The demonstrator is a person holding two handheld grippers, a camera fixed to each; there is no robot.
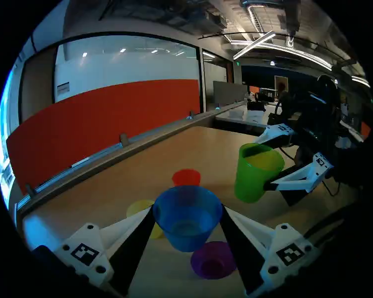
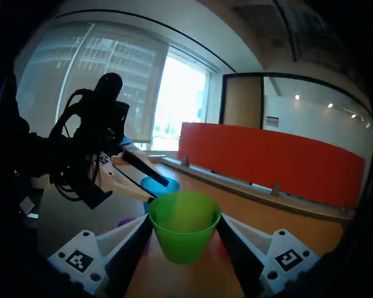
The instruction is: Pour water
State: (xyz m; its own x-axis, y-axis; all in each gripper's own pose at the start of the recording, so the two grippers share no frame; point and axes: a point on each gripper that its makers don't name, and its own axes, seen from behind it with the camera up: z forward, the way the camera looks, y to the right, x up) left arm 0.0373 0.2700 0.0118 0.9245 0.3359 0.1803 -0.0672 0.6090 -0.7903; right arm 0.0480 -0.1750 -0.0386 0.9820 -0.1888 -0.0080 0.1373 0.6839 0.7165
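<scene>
The left tool (image 1: 187,212) is clamped on a blue cup (image 1: 187,227), one finger pressed to each side, and holds it upright and clear of the desk (image 1: 186,149). Three more cups stand on the desk around it. A yellow cup (image 1: 138,207) is at its 9 o'clock, partly behind the tool's finger. A red cup (image 1: 186,176) is at 12 o'clock, farther back. A purple cup (image 1: 213,260) is at about 5 o'clock, closest to me. Over at 2 o'clock the right tool (image 2: 184,218) grips a green cup (image 2: 184,236) by its sides in the same way. That cup is also upright and off the desk, near the blue cup but not touching it. I cannot tell whether either cup has water in it; the insides are too dim to read.

I'd say this is the lining-up just before the pour, since both cups are in hand and neither is tipped. I cannot tell which one is meant to pour. The next move calls for bringing one rim just above the other cup's mouth. The pouring cup should then be tilted slowly while the receiving cup is kept level and steady, so nothing spills onto the desk
</scene>
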